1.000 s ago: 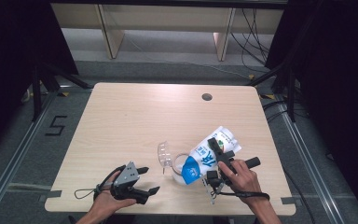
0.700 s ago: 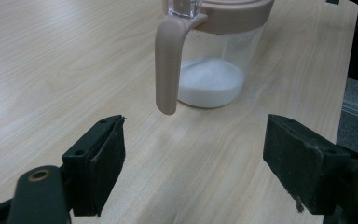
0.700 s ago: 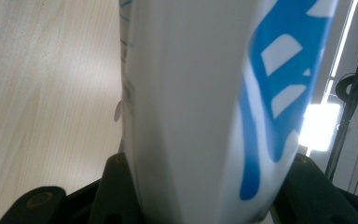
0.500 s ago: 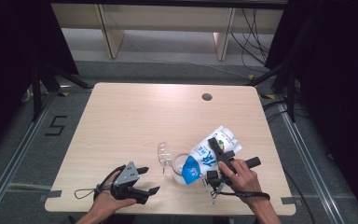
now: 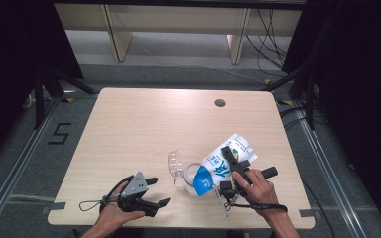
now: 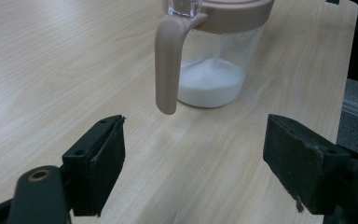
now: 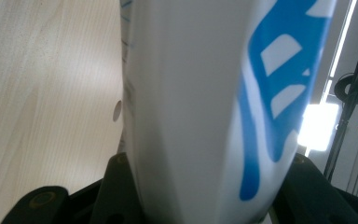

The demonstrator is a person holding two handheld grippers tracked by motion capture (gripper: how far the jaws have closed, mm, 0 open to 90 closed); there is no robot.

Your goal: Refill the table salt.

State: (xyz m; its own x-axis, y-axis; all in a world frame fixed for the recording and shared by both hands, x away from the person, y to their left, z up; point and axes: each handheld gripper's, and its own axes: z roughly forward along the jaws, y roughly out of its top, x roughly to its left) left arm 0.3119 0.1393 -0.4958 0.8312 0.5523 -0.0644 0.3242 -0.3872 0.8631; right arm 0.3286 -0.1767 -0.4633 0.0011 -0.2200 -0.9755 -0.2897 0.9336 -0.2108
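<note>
Spanning pale wood, table (image 5: 129, 129), round grommet hole (image 5: 220, 103) — grey floor (image 5: 25, 148), dark curtains (image 5: 10, 54)

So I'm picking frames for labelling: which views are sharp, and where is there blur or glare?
High view: evenly lit, table sharp, surroundings dark. Left gripper view: jug and powder clear, soft shadows, jaws slightly soft. Right gripper view: bag too close and blurred, with bright glare at the right edge.
</note>
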